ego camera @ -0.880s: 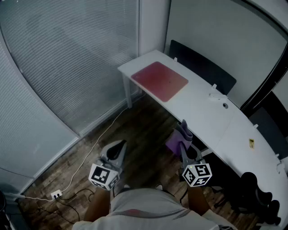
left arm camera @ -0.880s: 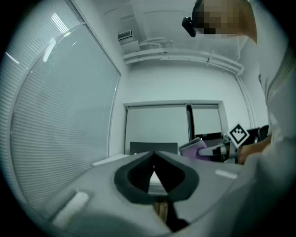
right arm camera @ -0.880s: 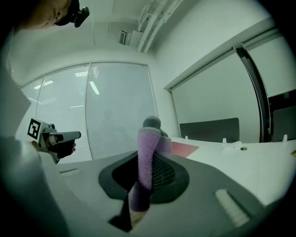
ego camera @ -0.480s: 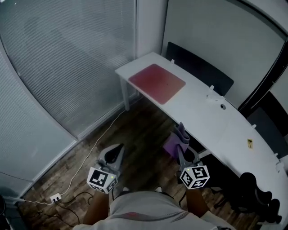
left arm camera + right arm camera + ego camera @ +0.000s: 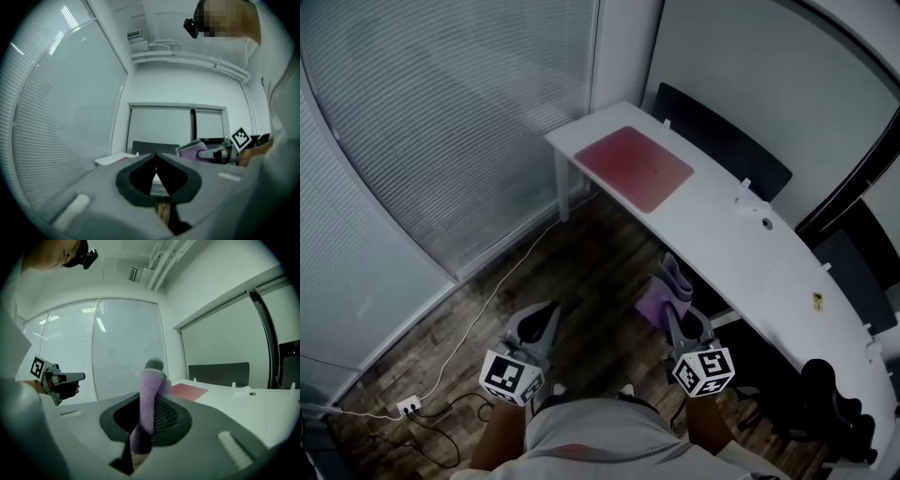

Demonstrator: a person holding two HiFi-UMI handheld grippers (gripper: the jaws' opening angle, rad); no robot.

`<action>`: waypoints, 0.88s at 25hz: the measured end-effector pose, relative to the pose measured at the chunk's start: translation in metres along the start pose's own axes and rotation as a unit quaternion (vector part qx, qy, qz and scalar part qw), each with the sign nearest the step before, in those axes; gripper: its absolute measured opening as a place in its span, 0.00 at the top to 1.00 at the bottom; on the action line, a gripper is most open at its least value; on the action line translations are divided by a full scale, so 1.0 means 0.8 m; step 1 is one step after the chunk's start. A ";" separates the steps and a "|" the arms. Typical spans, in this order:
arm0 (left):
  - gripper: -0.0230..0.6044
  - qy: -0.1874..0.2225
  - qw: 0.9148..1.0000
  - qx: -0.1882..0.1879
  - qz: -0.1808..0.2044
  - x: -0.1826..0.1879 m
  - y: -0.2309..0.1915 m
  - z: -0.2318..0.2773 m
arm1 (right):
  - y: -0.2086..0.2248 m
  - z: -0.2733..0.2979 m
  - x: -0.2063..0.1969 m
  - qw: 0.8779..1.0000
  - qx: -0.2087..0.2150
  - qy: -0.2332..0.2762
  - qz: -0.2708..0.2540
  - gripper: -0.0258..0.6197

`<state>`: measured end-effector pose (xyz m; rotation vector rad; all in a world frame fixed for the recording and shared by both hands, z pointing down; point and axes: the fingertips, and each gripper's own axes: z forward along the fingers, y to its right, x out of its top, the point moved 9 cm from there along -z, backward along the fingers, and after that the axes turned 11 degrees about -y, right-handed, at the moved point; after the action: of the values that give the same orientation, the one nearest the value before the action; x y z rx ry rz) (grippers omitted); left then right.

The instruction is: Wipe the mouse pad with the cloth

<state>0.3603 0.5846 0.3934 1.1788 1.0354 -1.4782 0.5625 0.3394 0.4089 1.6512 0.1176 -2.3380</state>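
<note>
The red mouse pad point(image 5: 633, 167) lies near the far left end of a long white desk point(image 5: 722, 253); it also shows as a red patch point(image 5: 189, 391) in the right gripper view. My right gripper point(image 5: 677, 307) is shut on a purple cloth point(image 5: 667, 287), held in the air over the floor, well short of the pad. In its own view the cloth point(image 5: 149, 401) stands up between the jaws of the right gripper point(image 5: 153, 380). My left gripper point(image 5: 546, 317) hangs beside it, shut and empty, its tips meeting in the view of the left gripper point(image 5: 155, 155).
A dark chair back point(image 5: 722, 141) stands behind the desk. Window blinds point(image 5: 441, 112) fill the left wall. A white cable with a socket point(image 5: 408, 406) trails over the wooden floor point(image 5: 581, 272). A black chair point(image 5: 834, 417) sits at the lower right.
Both grippers have sunk slightly in the head view and stayed side by side. The cloth is still held, and the view has shifted a little.
</note>
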 end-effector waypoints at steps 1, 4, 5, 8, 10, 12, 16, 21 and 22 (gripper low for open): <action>0.96 -0.001 1.000 0.000 -0.004 -0.004 -0.009 -0.006 | -0.007 0.006 -0.001 1.000 -0.003 -0.004 0.007 0.89; 0.96 -0.003 1.000 0.003 -0.017 -0.016 -0.044 -0.027 | -0.036 0.026 -0.001 1.000 -0.013 -0.018 0.012 0.88; 0.96 -0.003 1.000 0.004 -0.021 -0.021 -0.057 -0.034 | -0.049 0.033 0.001 1.000 -0.014 -0.020 0.008 0.88; 0.96 -0.002 0.999 0.006 -0.032 -0.039 -0.093 -0.054 | -0.084 0.055 0.009 1.000 -0.014 -0.014 -0.007 0.88; 0.96 -0.006 0.999 0.008 -0.035 -0.050 -0.113 -0.062 | -0.101 0.066 0.011 1.000 -0.016 -0.010 -0.011 0.88; 0.96 -0.008 0.999 0.013 -0.041 -0.054 -0.127 -0.064 | -0.109 0.074 0.011 1.000 -0.021 -0.014 -0.007 0.88; 0.96 -0.006 0.999 0.004 -0.036 -0.049 -0.140 -0.057 | -0.107 0.086 0.014 0.999 -0.030 -0.018 0.004 0.88; 0.96 -0.012 0.999 -0.007 -0.030 -0.042 -0.161 -0.027 | -0.091 0.120 0.022 0.999 -0.033 -0.014 0.012 0.88; 0.96 -0.014 0.999 -0.007 -0.028 -0.039 -0.166 -0.019 | -0.086 0.130 0.024 0.999 -0.031 -0.014 0.015 0.88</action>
<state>0.2360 0.6304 0.4286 1.1257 1.0659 -1.5248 0.4436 0.3786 0.4206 1.5808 0.1585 -2.3103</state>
